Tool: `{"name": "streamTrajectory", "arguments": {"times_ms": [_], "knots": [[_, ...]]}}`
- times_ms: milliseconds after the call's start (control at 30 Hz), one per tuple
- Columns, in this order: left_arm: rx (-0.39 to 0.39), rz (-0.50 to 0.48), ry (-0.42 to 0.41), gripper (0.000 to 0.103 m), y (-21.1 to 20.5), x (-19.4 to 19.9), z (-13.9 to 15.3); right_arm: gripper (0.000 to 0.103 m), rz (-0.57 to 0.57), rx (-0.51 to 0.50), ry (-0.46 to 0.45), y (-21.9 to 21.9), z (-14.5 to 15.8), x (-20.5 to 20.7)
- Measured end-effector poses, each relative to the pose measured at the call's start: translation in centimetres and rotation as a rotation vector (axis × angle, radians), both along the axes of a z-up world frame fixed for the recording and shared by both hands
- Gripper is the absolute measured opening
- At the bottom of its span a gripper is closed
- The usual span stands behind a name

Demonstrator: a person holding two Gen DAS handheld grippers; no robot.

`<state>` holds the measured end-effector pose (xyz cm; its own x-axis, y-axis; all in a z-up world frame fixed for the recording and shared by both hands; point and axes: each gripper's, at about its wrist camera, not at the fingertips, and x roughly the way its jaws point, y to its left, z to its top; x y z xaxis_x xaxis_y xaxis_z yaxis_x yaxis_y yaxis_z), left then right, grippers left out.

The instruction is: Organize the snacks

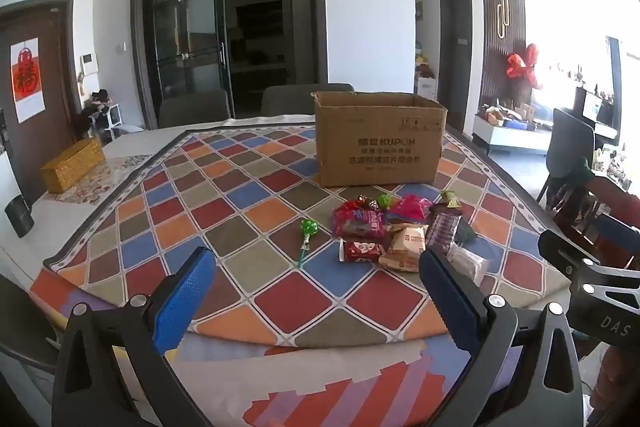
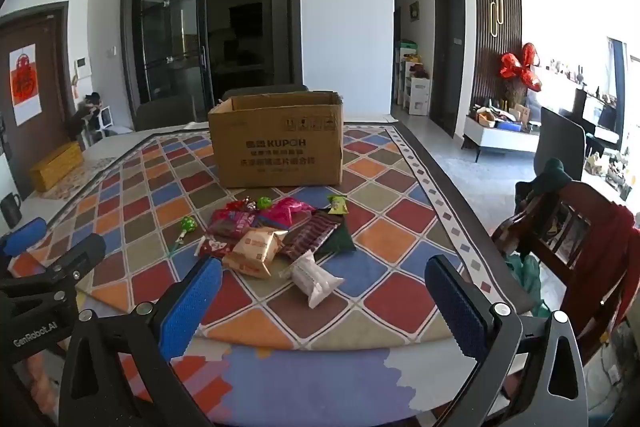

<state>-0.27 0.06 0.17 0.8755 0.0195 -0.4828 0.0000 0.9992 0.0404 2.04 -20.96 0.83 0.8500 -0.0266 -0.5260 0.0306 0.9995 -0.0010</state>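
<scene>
A pile of wrapped snacks [image 1: 394, 231] lies on the checkered tablecloth in front of an open cardboard box [image 1: 378, 143]. A green lollipop [image 1: 307, 233] lies just left of the pile. In the right wrist view the pile [image 2: 272, 231] sits before the box [image 2: 278, 139], with a white packet [image 2: 314, 277] nearest and the lollipop [image 2: 185, 227] at left. My left gripper [image 1: 318, 267] is open and empty, hovering short of the pile. My right gripper [image 2: 322, 277] is open and empty, near the white packet.
A yellow woven box [image 1: 72, 165] and a dark mug [image 1: 18, 217] stand at the table's far left. A wooden chair [image 2: 576, 227] with red cloth stands at the table's right side. Grey chairs stand behind the table.
</scene>
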Motion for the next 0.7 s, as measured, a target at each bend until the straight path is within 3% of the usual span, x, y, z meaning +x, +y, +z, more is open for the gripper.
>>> {"name": "streamTrajectory", "arguments": {"times_ms": [33, 233, 700], "knots": [[-0.020, -0.023, 0.032, 0.103, 0.1, 0.4, -0.2, 0.103, 0.001, 0.001, -0.003, 0.0, 0.0, 0.0], [-0.010, -0.016, 0.023, 0.103, 0.3, 1.4, -0.6, 0.103, -0.001, 0.005, -0.005, 0.0, 0.0, -0.1], [-0.017, -0.027, 0.010, 0.103, 0.3, -0.2, 0.0, 0.103, 0.000, 0.007, -0.011, 0.0, 0.1, -0.1]]}}
